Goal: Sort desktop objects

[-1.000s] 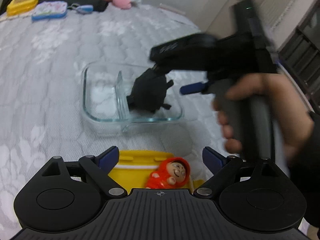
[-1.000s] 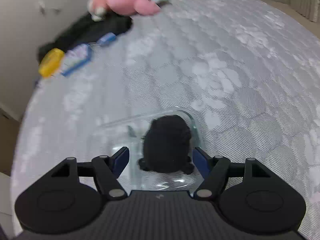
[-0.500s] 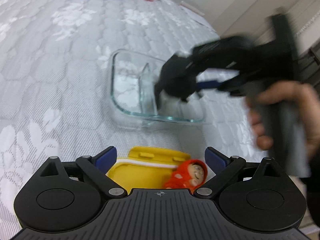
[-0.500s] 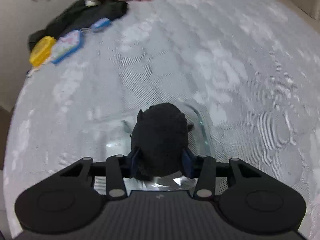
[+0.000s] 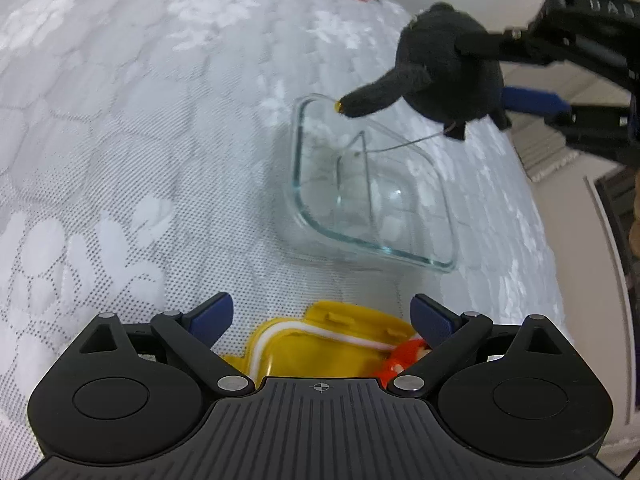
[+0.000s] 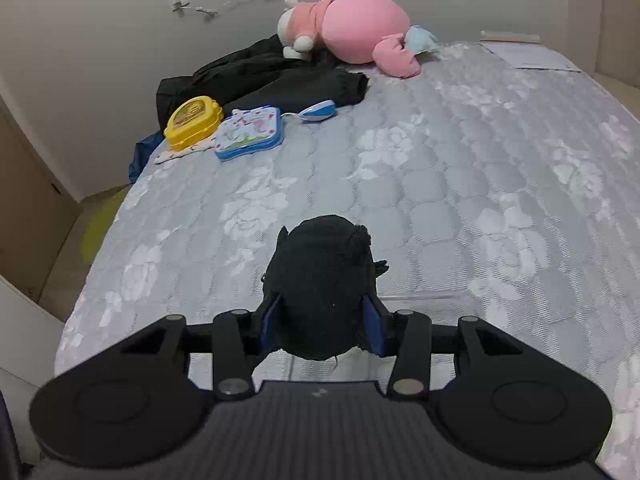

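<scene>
Since a second ago the fuzzy black plush toy (image 6: pixel 320 292) got lifted out of the clear divided glass dish (image 5: pixel 372 196), pinched in the right gripper (image 6: pixel 322 320) above the quilted grey floral mattress (image 6: pixel 460 184). Left gripper (image 5: pixel 320 316) gapes wide over a glossy yellow plastic box (image 5: pixel 320 340) and little red figure (image 5: pixel 404 354). Farther back: yellow lidded case (image 6: pixel 192 120), print unreadable.

Black plush toy (image 6: pixel 320 292); clear glass dish (image 5: pixel 372 184); yellow lid (image 5: pixel 320 344) — grey mattress (image 6: pixel 440 184), white floral pattern.
</scene>
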{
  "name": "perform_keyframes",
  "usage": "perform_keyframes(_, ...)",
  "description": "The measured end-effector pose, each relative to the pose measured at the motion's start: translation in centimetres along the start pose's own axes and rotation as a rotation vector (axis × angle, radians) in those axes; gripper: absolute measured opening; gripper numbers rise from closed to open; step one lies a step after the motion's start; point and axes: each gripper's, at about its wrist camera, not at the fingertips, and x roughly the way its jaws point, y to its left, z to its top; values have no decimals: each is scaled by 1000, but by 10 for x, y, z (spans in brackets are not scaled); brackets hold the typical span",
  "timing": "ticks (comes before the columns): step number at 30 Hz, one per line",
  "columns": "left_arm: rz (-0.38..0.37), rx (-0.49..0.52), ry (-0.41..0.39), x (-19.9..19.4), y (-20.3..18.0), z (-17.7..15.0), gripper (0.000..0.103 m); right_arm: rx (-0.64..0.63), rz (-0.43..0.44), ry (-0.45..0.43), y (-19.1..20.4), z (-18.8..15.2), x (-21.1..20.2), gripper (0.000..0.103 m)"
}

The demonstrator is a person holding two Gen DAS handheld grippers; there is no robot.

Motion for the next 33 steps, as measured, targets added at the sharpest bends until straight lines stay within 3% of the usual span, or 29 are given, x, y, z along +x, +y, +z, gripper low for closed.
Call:
perform_keyframes(9, 4, -30, 8, 4, 7, 4, 99, 75, 3, 119, -15, -35, 47, 47)
perform_keyframes(11, 7, -18, 20, 7, 6, 3, 99, 99, 24, 122, -19, -39, 54, 42)
perform_keyframes(14, 11, -9, 29, 9, 5, 3, 99, 132, 37, 116, -22, -36, 54, 43)
perform_keyframes(18, 14, -15, 27, 7, 6, 4, 99, 60, 10, 103, -18, -33, 47, 43)
perform_keyframes(23, 15, -6, 28, 9, 7, 2, 99, -21, 25, 173, -11, -42, 56, 61)
perform_keyframes(26, 17, -2, 36, 11, 6, 2, 99, -62, 22, 220, -4, -47, 76, 66)
perform_keyframes(27, 19, -3, 39, 12, 6, 1, 99, -75, 15, 232, -1, -48, 83, 63)
perform_keyframes(29, 24, -7, 43, 13, 7, 2, 99, -135, -49, 215, 6, -51, 87, 43)
perform_keyframes(31, 26, -12, 42, 14, 8, 2, 99, -154, -41, 176, 7, -49, 80, 33)
perform_keyframes(33, 25, -10, 42, 15, 7, 2, 99, -111, -25, 130, 0, -43, 66, 1)
